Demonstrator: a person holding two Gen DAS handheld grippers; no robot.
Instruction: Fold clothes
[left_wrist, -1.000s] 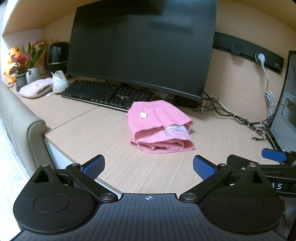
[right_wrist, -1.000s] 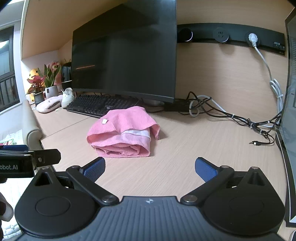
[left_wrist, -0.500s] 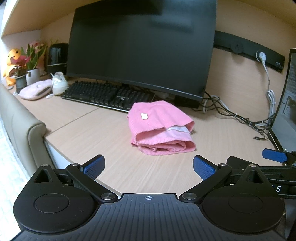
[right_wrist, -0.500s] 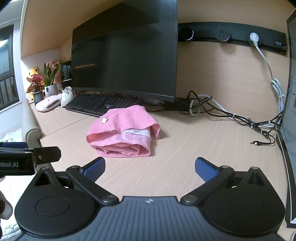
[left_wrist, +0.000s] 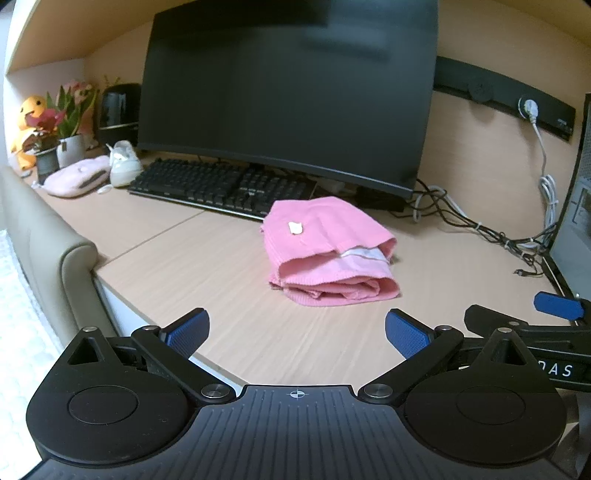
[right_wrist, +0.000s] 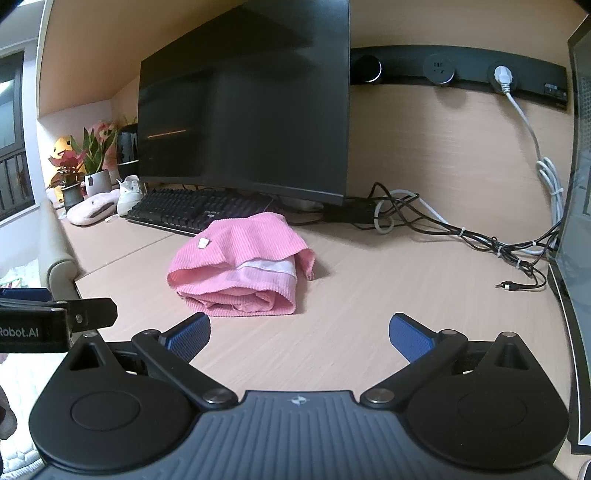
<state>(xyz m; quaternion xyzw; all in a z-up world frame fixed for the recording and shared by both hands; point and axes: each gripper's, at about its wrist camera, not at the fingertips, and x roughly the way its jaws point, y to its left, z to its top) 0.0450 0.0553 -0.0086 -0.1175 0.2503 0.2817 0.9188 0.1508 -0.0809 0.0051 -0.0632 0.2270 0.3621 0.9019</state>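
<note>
Both your left claw (left_wrist: 295, 330) and right claw (right_wrist: 299, 330) hover released, near the folded pink garment (left_wrist: 328, 247) on the bench (left_wrist: 207, 258).

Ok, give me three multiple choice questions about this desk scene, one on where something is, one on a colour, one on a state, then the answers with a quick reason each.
1. Where does the folded garment lie?
A. On the keyboard
B. On the desk in front of the keyboard
C. On the chair

2. What colour is the garment?
A. Pink
B. Grey
C. Green

3. How are the left gripper and right gripper?
A. Both shut on the garment
B. One open, one shut
C. Both open, holding nothing

Answers:
1 B, it rests on the bare wooden desk, nearer the camera than the black keyboard.
2 A, the cloth is pink in both views.
3 C, in each wrist view the blue pads stand wide apart, short of the garment.
</note>
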